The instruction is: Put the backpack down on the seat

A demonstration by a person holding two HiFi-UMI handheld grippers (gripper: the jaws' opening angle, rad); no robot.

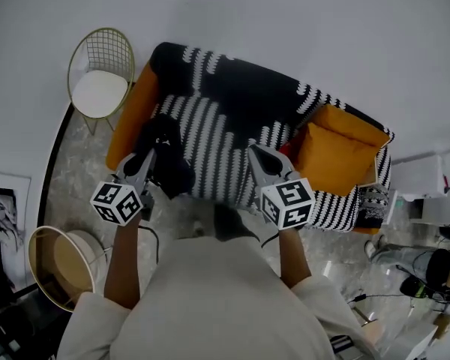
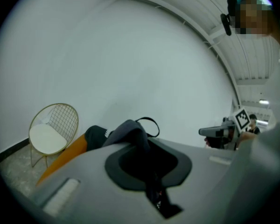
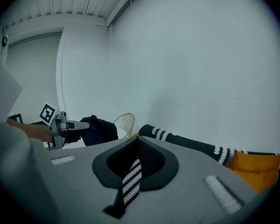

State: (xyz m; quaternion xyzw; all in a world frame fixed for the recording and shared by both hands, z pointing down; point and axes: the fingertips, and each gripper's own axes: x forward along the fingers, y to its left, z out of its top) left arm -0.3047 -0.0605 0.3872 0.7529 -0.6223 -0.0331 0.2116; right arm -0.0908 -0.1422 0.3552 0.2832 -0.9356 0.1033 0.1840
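Backpack [image 1: 165, 160] hangs dark over the sofa's [image 1: 135, 111] left seat end, clamped in the left gripper [image 1: 146, 163], not yet down. Let go near the front edge, it could slump onto the floor [image 1: 75, 178]. Both forearms reach forward, tips dipped. The right gripper [image 1: 255, 154] is narrow, with striped throw [image 1: 210, 133] showing between its jaws; I cannot tell if it pinches.

Head view's way up top, staring steeply down on the sofa [image 1: 232, 118], with the wire chair [image 1: 99, 73] in the upper left. Both gripper views sit low by the sofa, facing the white wall [image 2: 130, 55], and both catch that chair.
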